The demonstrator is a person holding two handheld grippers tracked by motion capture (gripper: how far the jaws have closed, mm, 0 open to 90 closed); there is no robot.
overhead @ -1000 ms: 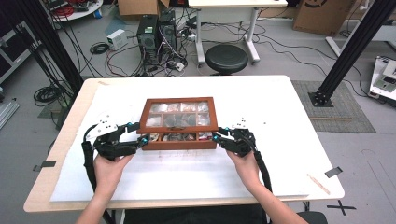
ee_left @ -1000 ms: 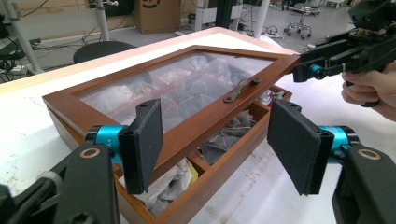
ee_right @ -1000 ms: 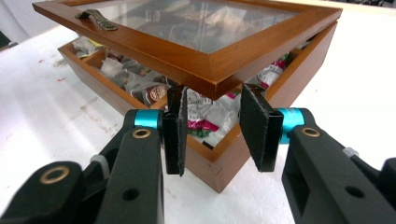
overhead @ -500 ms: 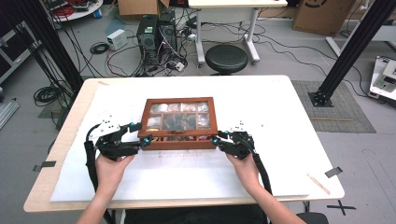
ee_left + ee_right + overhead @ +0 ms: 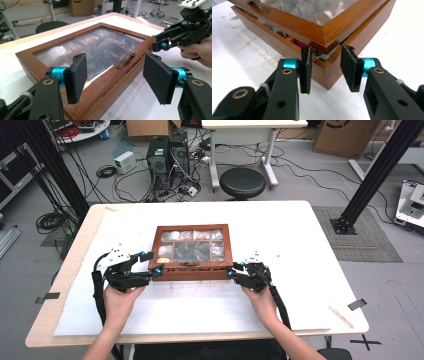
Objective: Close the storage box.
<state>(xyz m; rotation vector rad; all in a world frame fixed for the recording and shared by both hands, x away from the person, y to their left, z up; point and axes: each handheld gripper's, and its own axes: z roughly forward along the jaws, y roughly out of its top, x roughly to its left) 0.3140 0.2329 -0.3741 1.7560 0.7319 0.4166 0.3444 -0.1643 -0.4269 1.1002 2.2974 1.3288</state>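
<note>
A wooden box (image 5: 192,272) with a glass lid sits mid-table, with several compartments of small items under the glass. A brass handle (image 5: 126,60) is on the lid's front edge. The lid stands slightly ajar above the base (image 5: 294,25). My left gripper (image 5: 152,262) is open wide and straddles the box's near-left corner (image 5: 105,82) without touching it. My right gripper (image 5: 232,271) is at the near-right corner. Its jaws (image 5: 325,67) stand narrow, one pad against each face of that corner. It also shows far right in the left gripper view (image 5: 160,42).
The box rests on a white sheet (image 5: 200,305) that covers most of the table. A black stool (image 5: 242,182), computer towers (image 5: 167,155) and loose cables stand on the floor beyond the far edge. Black frame posts (image 5: 370,175) rise at both sides.
</note>
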